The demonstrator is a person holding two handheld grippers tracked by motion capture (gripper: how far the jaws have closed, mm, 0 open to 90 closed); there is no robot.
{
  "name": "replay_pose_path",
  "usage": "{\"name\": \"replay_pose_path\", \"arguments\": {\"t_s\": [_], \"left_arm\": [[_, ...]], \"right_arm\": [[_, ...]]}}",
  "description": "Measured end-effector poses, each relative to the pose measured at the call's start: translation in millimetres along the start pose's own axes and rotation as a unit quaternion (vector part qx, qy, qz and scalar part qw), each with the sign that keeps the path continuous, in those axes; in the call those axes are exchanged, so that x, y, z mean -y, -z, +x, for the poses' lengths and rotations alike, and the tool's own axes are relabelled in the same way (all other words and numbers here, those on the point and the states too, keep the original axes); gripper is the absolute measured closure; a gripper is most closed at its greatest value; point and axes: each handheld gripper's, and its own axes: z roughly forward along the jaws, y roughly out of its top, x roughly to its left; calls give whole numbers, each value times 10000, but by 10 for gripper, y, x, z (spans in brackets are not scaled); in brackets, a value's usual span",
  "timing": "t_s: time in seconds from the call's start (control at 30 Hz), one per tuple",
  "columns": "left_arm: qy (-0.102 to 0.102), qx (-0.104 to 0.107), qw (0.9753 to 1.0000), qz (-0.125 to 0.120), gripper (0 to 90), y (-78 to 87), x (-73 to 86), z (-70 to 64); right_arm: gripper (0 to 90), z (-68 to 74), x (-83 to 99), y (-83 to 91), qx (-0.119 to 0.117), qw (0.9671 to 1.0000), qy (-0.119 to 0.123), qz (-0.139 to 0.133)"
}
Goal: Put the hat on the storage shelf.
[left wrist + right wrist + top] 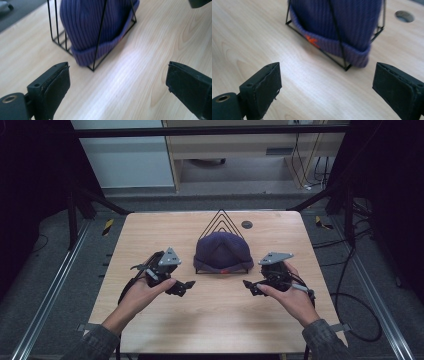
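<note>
A purple ribbed beanie (222, 251) with a small orange mark (312, 41) on its cuff is draped over a black triangular wire rack (220, 219) in the middle of the wooden table (215, 320). My left gripper (184, 286) sits open to the left front of the beanie (95, 25), its jaws wide apart with nothing between them. To the right front, my right gripper (250, 286) is open too and faces the beanie (347, 22). Both are a short way from the rack (100, 37) (337, 35), touching nothing.
A round cable hole (246, 224) (404, 16) lies in the table behind the rack on the right. Black frame bars, cables and a pale cabinet stand beyond the table's far edge. Bare wood lies in front of both grippers.
</note>
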Motion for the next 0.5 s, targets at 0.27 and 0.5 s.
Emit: {"name": "replay_pose_path", "arguments": {"t_s": [0.27,0.5], "left_arm": [[225,72,9985,491,48,-134,514,38],[533,-15,9959,730,49,-165,819,138]], "right_arm": [[90,193,205,-213,-248,9992,55,301],[91,289,267,-377,-329,9984,47,463]]}}
